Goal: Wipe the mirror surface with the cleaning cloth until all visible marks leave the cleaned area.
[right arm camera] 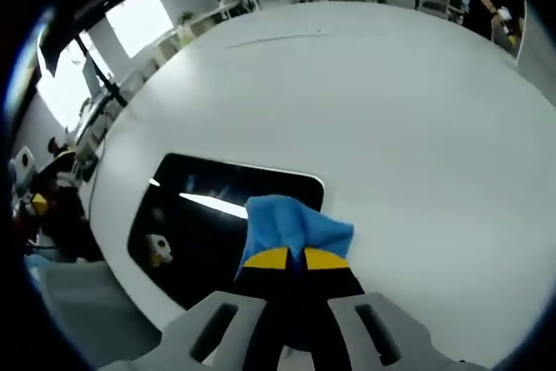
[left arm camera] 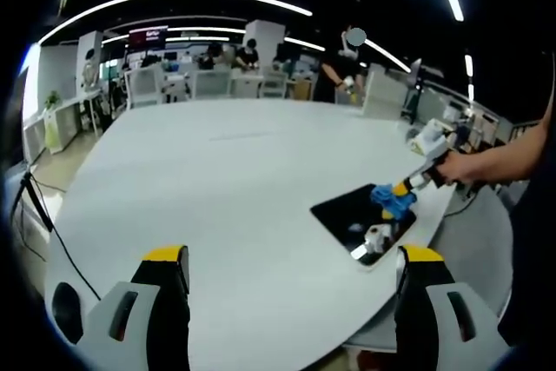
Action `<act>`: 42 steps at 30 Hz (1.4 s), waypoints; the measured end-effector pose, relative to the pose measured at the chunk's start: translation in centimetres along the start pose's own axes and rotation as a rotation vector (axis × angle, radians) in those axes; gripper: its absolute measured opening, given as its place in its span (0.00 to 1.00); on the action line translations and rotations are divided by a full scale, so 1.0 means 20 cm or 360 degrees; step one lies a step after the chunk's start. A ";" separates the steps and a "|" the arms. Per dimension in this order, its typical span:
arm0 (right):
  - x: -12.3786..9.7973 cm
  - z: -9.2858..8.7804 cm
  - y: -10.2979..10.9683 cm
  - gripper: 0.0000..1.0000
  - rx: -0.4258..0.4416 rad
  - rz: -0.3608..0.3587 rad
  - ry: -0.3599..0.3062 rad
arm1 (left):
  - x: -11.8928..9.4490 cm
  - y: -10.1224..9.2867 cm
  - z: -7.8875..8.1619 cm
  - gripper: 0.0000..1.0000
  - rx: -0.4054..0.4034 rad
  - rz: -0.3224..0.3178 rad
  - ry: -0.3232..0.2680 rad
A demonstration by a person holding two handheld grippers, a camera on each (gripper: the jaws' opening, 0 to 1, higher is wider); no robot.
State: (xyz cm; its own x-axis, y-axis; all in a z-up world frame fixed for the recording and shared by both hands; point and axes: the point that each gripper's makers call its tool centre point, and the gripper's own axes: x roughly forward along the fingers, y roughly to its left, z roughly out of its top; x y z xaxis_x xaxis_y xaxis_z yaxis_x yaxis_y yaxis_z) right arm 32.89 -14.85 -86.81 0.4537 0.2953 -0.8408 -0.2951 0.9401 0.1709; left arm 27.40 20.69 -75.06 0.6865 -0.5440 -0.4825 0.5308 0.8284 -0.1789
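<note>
A blue cloth [right arm camera: 291,228] is pinched by the right gripper [right arm camera: 289,259] on the mirror [right arm camera: 195,223], laid flat near the white table's [left arm camera: 226,180] edge. The left gripper [left arm camera: 291,258] is held spread above the table, and an office with desks is seen beyond.

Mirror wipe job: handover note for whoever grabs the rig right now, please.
Right gripper: shut on the blue cloth, pressing it on the mirror near its edge; the left gripper view shows the same.
Left gripper: open, empty, held above the white table, away from the mirror.
Mirror lies flat near the table edge.
Done: cloth gripped and on the glass.
Left: wipe the whole surface. I cannot tell marks from reflections here, so check up close before stopping.
</note>
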 end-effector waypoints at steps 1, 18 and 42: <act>0.00 0.00 0.00 0.00 -0.0025 -0.0002 -0.0005 | 0.00 0.00 0.00 0.99 -0.0001 0.0002 0.0003; -0.08 -0.15 0.05 0.00 -0.0028 -0.0052 -0.0003 | 0.00 -0.01 -0.01 1.00 0.0018 -0.0018 0.0037; -0.12 -0.24 0.12 0.00 0.0063 -0.0136 0.0051 | -0.03 0.05 -0.02 0.99 0.0002 -0.0017 0.0041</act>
State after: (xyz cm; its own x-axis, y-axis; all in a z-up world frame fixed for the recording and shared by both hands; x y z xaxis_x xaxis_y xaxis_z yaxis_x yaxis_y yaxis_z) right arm 27.02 -14.21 -86.82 0.4486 0.2085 -0.8691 -0.2228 0.9678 0.1172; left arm 27.24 21.94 -75.34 0.6677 -0.5493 -0.5025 0.5386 0.8224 -0.1833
